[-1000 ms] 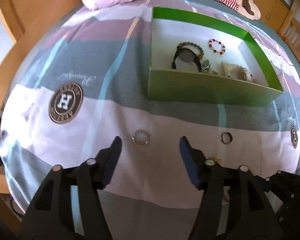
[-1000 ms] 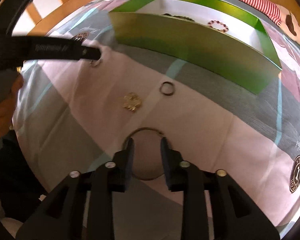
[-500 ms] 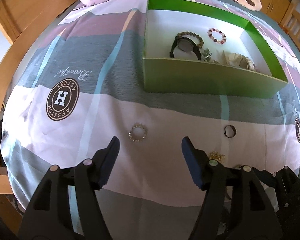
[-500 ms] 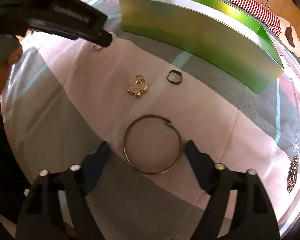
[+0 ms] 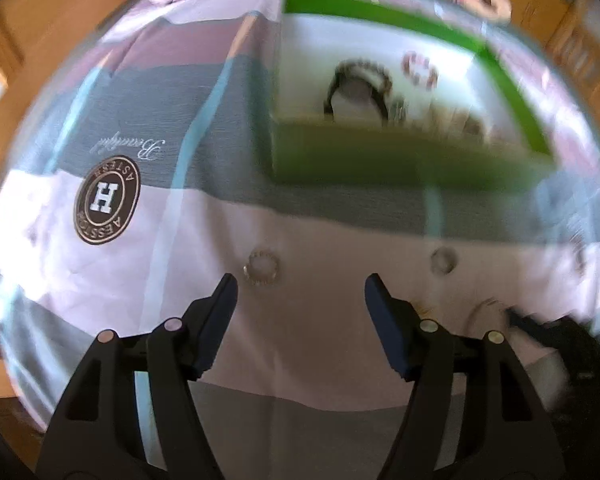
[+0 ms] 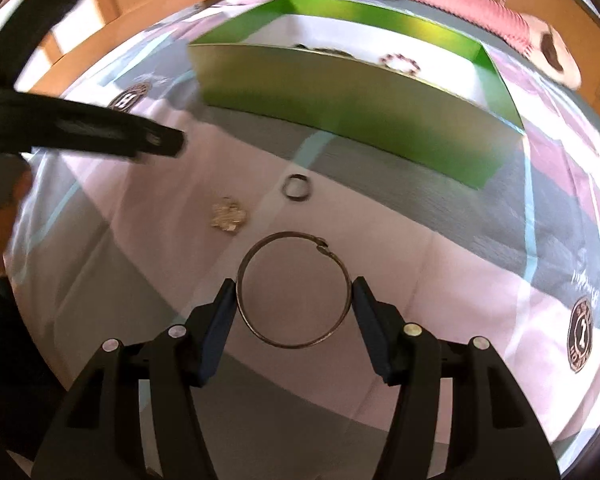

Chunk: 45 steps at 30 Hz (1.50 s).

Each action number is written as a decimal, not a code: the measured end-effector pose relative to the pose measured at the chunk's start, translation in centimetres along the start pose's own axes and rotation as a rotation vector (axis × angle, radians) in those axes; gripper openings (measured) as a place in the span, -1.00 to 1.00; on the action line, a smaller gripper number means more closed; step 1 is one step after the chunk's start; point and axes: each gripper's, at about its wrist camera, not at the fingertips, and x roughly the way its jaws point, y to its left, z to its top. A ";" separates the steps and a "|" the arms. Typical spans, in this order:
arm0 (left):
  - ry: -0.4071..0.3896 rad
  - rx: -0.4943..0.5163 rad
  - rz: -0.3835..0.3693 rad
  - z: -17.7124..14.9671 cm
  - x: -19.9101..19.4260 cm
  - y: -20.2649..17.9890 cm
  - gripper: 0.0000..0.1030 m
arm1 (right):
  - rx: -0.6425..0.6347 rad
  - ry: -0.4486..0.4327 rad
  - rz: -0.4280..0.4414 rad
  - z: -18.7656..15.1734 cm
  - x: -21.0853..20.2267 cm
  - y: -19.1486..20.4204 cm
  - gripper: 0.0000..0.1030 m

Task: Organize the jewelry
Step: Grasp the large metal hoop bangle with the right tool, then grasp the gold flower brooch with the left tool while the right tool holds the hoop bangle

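On the far left of the bed sheet (image 5: 80,280) is a round brown badge (image 5: 107,200) with a white H. To its right, the left claw (image 5: 300,292) hangs low over the sheet with its two fingers spread wide. It holds nothing. A small beaded ring (image 5: 262,269) lies on the sheet just past its left finger (image 5: 216,316). Farther right lies a small dark ring (image 5: 443,260), a bit blurry.

Behind them sits the green box (image 5: 380,164). Inside it are a black watch (image 5: 356,92) and a red bead bracelet (image 5: 420,70), with more things that are too blurry to tell.

In the right claw's view, a little gold charm (image 6: 228,216) lies on the sheet on the left. The dark ring (image 6: 297,187) is to its right, nearer the box (image 6: 340,112). In front of them lies a big thin bangle (image 6: 293,289). The right claw (image 6: 293,300) is open wide, with one finger (image 6: 220,320) just outside each side of the bangle. It is not squeezing it. The bangle lies flat on the sheet.
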 end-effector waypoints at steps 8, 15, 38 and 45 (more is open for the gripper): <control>0.020 -0.151 -0.059 0.6 0.1 3.9 0.32 | 0.034 -0.023 0.009 -0.8 -1.1 -0.6 0.15; 0.028 0.013 -0.027 -0.9 1.2 -0.9 0.32 | 0.055 0.001 -0.023 -0.5 -0.2 -1.5 0.15; 0.009 0.239 0.031 -4.8 2.7 -7.9 -0.60 | 0.126 0.058 -0.109 -0.7 1.4 -3.4 0.15; -0.066 0.253 0.084 -4.4 1.1 -7.8 -0.60 | 0.129 0.012 -0.082 -0.7 0.5 -3.2 0.15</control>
